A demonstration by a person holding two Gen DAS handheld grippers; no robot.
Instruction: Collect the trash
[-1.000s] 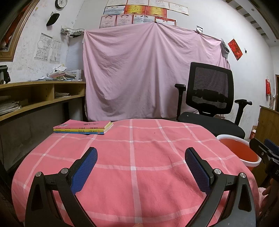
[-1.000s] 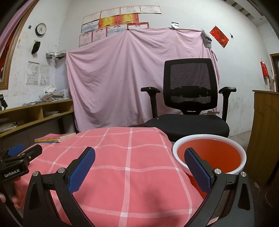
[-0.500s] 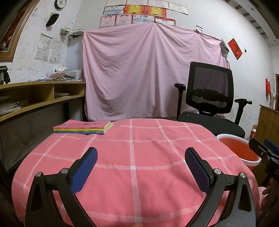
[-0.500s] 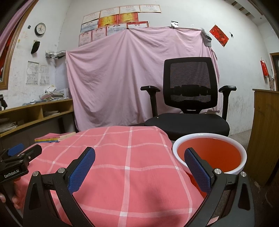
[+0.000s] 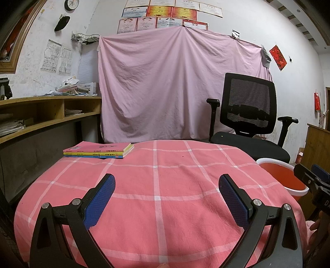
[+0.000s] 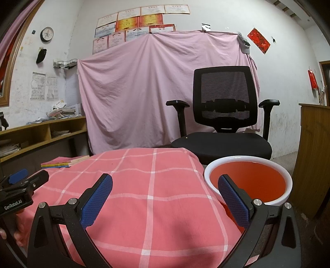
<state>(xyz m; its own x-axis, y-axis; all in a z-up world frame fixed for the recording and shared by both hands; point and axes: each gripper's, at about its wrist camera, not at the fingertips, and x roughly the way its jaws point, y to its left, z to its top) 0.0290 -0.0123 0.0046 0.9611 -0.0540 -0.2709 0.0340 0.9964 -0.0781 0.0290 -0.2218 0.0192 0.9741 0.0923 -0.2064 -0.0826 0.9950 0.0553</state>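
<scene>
Red bucket interior: rt cam only.

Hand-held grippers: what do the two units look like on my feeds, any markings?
Left hand-held gripper and right hand-held gripper match: black forked frames, silver screws, textured blue rectangular fingertip pads. The left unit's black body, seen from the right wrist, carries white "GenRobot.AI" lettering. No cables or sleeves visible.

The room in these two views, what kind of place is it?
Probably a small home office or study. An office chair stands behind a table with a pink checked cloth, books lie on it, and certificates hang on the wall.
</scene>
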